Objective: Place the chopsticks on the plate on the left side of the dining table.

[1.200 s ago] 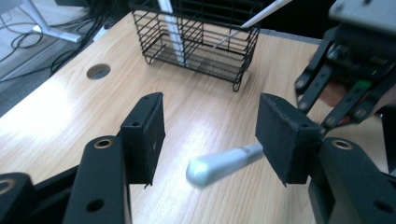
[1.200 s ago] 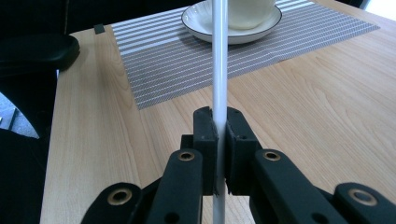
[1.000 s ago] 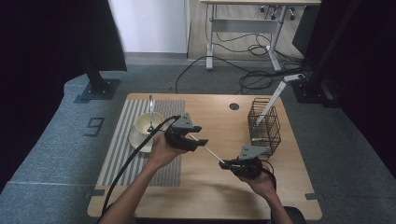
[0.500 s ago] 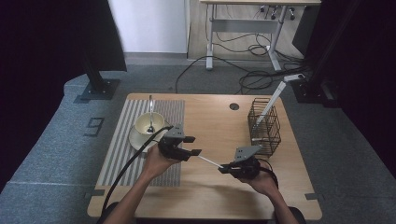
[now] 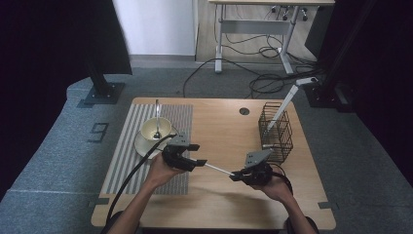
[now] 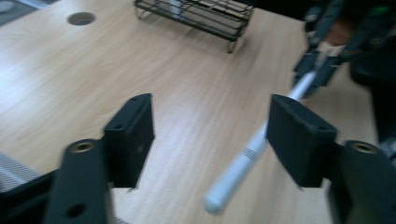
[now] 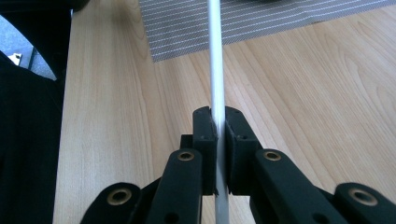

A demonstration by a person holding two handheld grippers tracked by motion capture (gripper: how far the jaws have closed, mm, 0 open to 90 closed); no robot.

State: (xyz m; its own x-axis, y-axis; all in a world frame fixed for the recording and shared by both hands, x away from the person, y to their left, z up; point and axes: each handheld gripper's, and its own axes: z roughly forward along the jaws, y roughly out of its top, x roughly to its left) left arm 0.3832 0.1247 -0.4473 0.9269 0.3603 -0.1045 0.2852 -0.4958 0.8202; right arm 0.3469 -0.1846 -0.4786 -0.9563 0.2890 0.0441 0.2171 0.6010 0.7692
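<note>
The person at the light wooden table (image 5: 214, 195) holds a thin white rod with a rounded end (image 5: 217, 169) between the two tools; I take the black wire basket (image 5: 275, 131) at the far right of the table as my landmark. The right gripper (image 5: 237, 175) stands on the near side of this basket, close to it; in the right gripper view its two black jaws are pressed together on the white rod (image 7: 216, 70), which passes between the pads and runs away from the camera toward the grey striped mat (image 7: 261, 21). From there the rod goes away from the basket, toward the left gripper (image 5: 195, 155), a little above the table.

The left gripper (image 6: 210, 135) has let go; its jaws have just been opening, and in its own view they stand wide apart; the free rounded end of the rod (image 6: 243, 165) lies between them, near one pad, but the pads do not press it.

Further from the basket, beyond the left gripper, a cream cup on a saucer (image 5: 156, 129) rests on the mat (image 5: 126, 151), with a metal spoon (image 5: 157, 119) in the cup. A long white-handled utensil (image 5: 282, 106) leans out of the basket.
</note>
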